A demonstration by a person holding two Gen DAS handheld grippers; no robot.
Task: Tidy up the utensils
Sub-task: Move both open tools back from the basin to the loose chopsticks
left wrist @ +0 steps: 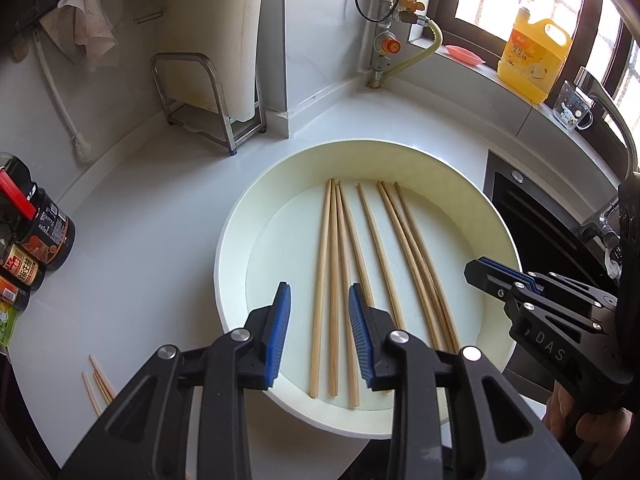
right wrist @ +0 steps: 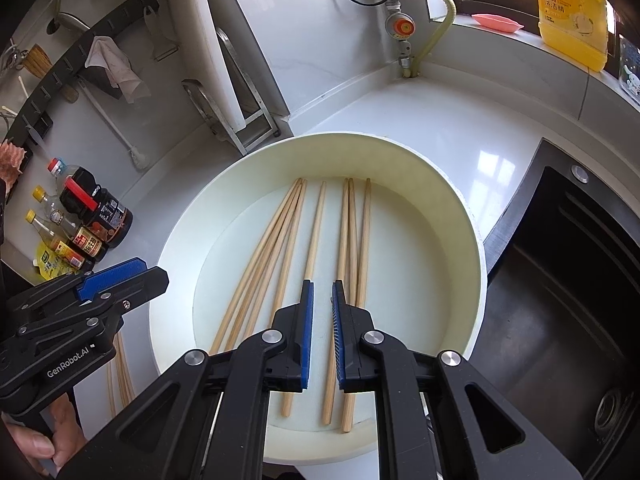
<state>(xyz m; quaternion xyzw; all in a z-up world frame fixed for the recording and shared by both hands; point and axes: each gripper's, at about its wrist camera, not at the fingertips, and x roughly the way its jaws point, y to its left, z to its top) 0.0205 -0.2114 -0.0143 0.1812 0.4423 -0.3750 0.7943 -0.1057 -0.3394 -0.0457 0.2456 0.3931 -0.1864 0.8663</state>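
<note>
A white kitchen countertop [left wrist: 132, 264] carries a round cream basin [left wrist: 240, 216] near its middle, dark sauce bottles [left wrist: 40, 232] at its left edge, a metal rack [left wrist: 208, 96] by the wall, and loose chopsticks [left wrist: 98, 382] near the front.

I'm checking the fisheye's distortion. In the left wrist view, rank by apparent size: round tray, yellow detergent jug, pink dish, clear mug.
1. Round tray
2. Yellow detergent jug
3. Pink dish and clear mug: look alike, so unranked.
</note>
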